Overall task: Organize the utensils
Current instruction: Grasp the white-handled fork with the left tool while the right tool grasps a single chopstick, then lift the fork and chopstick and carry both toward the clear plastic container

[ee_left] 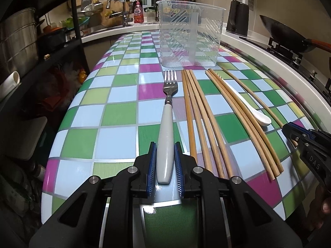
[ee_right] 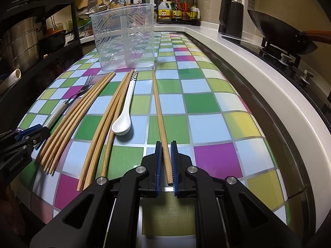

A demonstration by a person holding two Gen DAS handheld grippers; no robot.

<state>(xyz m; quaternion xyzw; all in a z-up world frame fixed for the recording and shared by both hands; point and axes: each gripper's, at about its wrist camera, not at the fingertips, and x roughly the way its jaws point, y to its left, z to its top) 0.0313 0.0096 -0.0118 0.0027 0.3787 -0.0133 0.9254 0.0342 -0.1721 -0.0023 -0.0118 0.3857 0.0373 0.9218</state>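
While both utensils are lying on the table (ee_left: 115, 119), the left gripper (ee_left: 165, 161) is clamping the fork (ee_left: 166, 128) and the right gripper (ee_right: 166, 161) the chopstick (ee_right: 159, 107); lifting into the holder (ee_left: 188, 35) probably comes next.

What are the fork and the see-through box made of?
Fork: the shiny grey prongs look like metal; the smooth white handle could be plastic or ceramic. Utensil holder: probably clear plastic, since the tiles show through its slotted walls.
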